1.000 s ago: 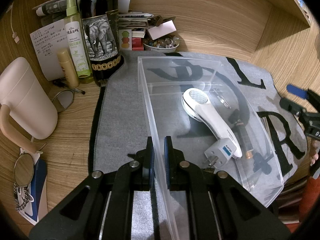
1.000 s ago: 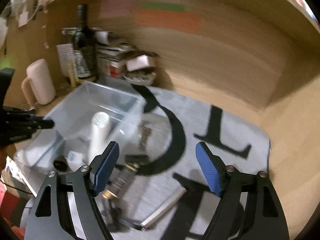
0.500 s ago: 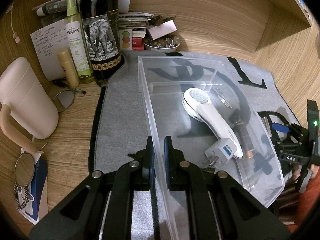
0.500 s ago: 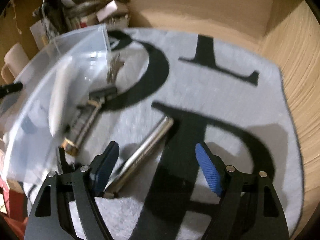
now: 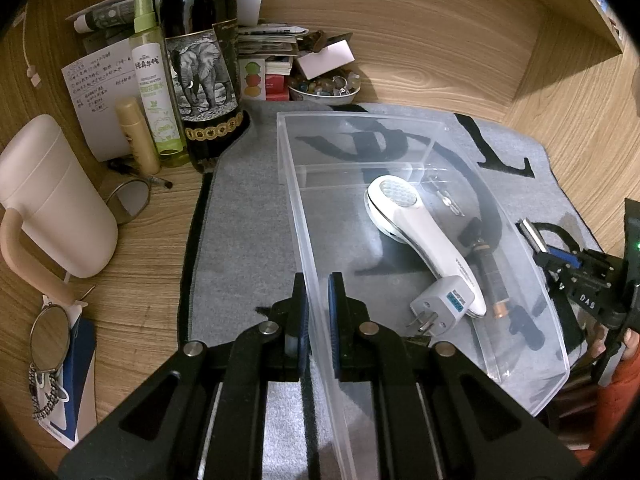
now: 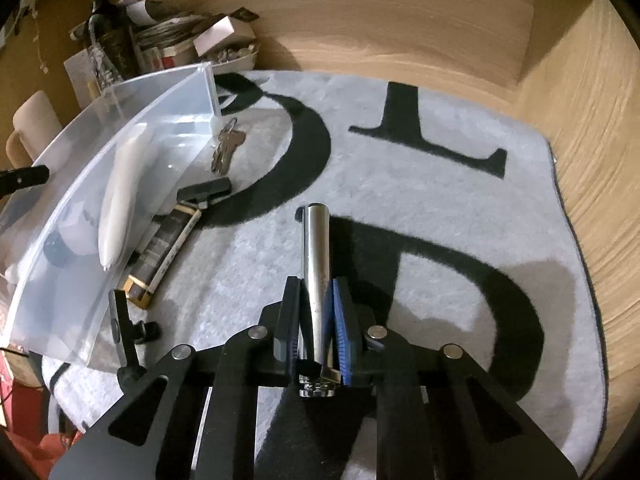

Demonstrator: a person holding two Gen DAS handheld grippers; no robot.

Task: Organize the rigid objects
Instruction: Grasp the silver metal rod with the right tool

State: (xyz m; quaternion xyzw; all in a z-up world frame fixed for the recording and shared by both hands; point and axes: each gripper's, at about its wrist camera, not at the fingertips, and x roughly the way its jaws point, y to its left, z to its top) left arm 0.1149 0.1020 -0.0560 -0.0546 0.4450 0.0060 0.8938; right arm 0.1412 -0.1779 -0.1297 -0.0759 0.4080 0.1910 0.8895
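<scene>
"DAS" on right hand-held gripper

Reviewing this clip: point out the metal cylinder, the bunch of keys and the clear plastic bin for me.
metal cylinder (image 6: 315, 248), right wrist view, middle of its shiny barrel ahead of the jaws.
bunch of keys (image 6: 226, 148), right wrist view, on the key blades.
clear plastic bin (image 5: 292, 200), left wrist view, on its left wall.

The left tool points forward and down, its jaws nearly together, clamped on the near wall of the clear plastic bin, one blue pad inside the wall and one outside; the right tool also tilts downward, its jaws having just closed onto a silver metal cylinder, which juts out ahead between the pads; in the left wrist view the right tool shows at the far right edge, with a hand behind it.
</scene>
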